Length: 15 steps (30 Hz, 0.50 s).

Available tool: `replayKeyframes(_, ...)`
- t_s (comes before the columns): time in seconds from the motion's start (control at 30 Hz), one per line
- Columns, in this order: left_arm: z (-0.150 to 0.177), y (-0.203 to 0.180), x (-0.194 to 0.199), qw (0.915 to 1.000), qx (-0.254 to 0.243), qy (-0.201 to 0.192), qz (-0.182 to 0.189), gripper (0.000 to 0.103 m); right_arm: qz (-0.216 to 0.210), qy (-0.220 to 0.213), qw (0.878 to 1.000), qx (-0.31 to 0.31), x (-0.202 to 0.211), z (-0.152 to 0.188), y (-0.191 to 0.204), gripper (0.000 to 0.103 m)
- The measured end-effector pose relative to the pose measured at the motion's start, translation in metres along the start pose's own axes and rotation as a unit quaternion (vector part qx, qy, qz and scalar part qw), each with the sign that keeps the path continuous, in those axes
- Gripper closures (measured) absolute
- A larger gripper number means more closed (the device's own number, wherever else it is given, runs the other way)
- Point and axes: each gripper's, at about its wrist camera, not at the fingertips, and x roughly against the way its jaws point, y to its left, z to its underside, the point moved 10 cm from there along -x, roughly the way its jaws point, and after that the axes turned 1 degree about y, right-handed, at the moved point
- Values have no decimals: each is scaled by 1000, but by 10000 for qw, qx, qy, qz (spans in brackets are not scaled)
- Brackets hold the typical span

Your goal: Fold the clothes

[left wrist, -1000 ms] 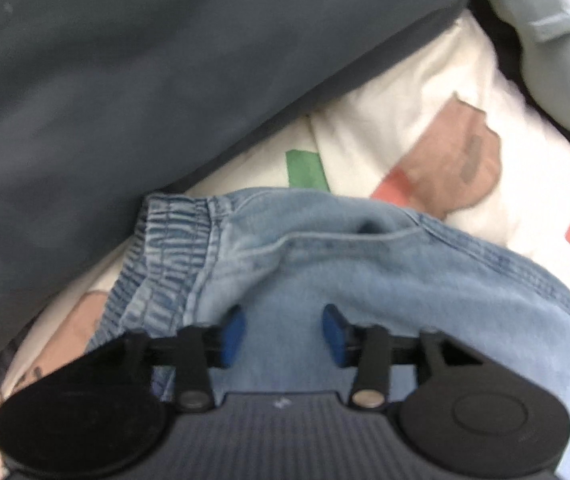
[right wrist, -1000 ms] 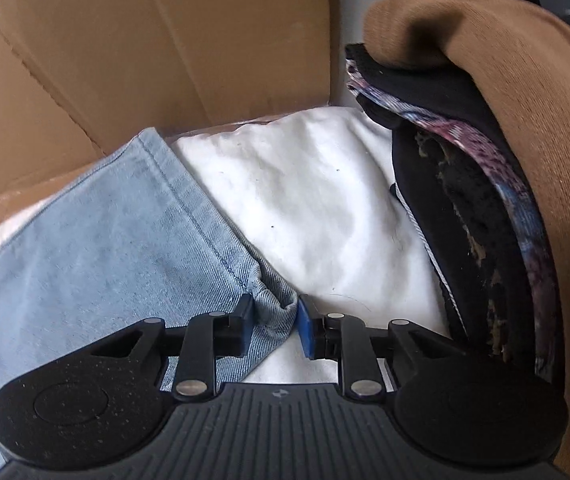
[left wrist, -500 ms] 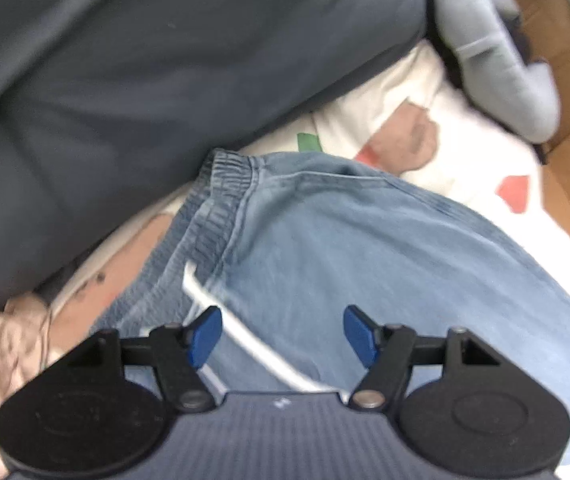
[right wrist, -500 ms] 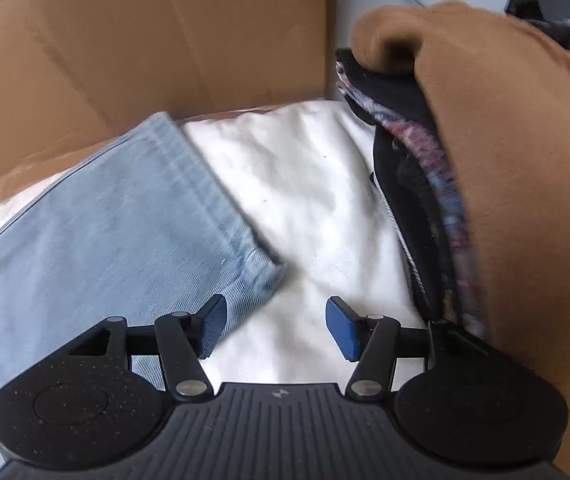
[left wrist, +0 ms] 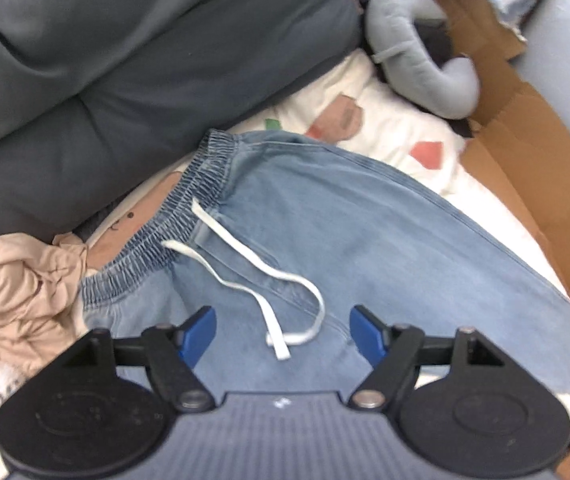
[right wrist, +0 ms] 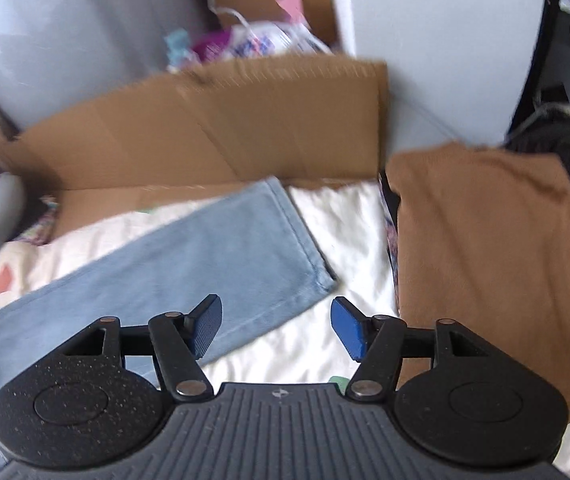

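Bed [right wrist: 325,216], white quilt with coloured patches, carries everything; dark grey cushions along its far edge, cardboard [right wrist: 221,120] propped at the foot-side edge.

Denim trousers [left wrist: 365,232]: laid out lengthwise and flat on the quilt, apparently doubled leg over leg (only one leg width shows). Elastic waistband [left wrist: 189,200] towards the cushion edge; hem [right wrist: 309,240] near the cardboard edge, just beside the folded stack. White drawstring [left wrist: 253,272] lies loose in a loop on the upper face.

Folded stack, brown garment [right wrist: 485,264] on top, at the right side of the bed. Crumpled beige garment [left wrist: 17,280] just beside the waistband. Grey neck pillow [left wrist: 417,60] at the far corner.

Left hand-held gripper [left wrist: 283,330]: released, jaws spread, nothing between them, hanging over the trousers below the waistband.
Right hand-held gripper [right wrist: 277,328]: released likewise, over the quilt near the hem corner; view blurred.

Handling, judged: light denim, limp but with more body than jersey; should keep a crease and not slide much on the quilt. Not fragile. Firmest holds look to be the gathered waistband and the stitched hem corners, where layers are thick; a mid-panel pinch would likely take only the top layer. The drawstring could snag or trail.
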Motion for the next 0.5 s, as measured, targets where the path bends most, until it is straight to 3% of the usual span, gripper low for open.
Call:
replayKeyframes(0.23, 21, -15, 67, 9992, -126, -182, 321, 23, -550, -113, 9978, 340, 96, -24, 22, 29)
replayKeyframes(0.5, 58, 3, 134, 9980, -29, -378, 499, 17, -1092, -193, 9906, 801, 194, -41, 40, 24)
